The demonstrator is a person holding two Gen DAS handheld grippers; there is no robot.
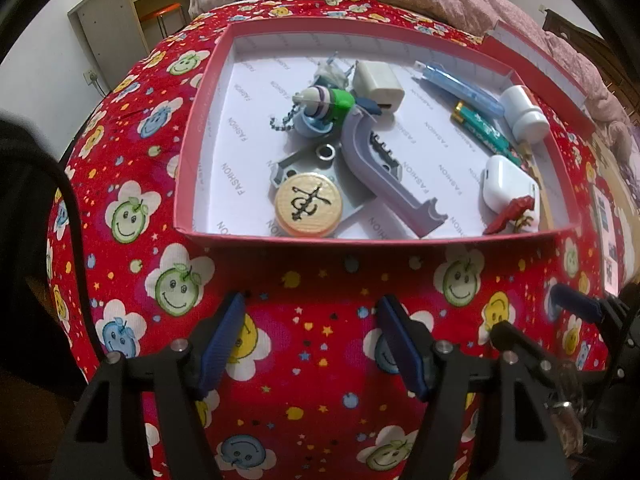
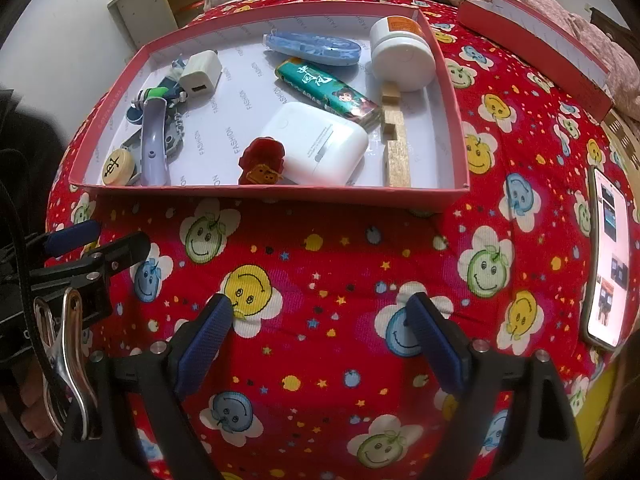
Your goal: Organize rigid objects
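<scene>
Left hand-held gripper [image 1: 310,316] gapes — short of box [image 1: 360,236] rim.

The red bedspread [image 2: 320,248] between the grippers and the red box [image 2: 256,192] lies bare. Inside the box, open floor remains at 12 o'clock of the white earbud case [image 2: 316,144]. A phone [image 2: 608,256] lies at 3 o'clock.
</scene>
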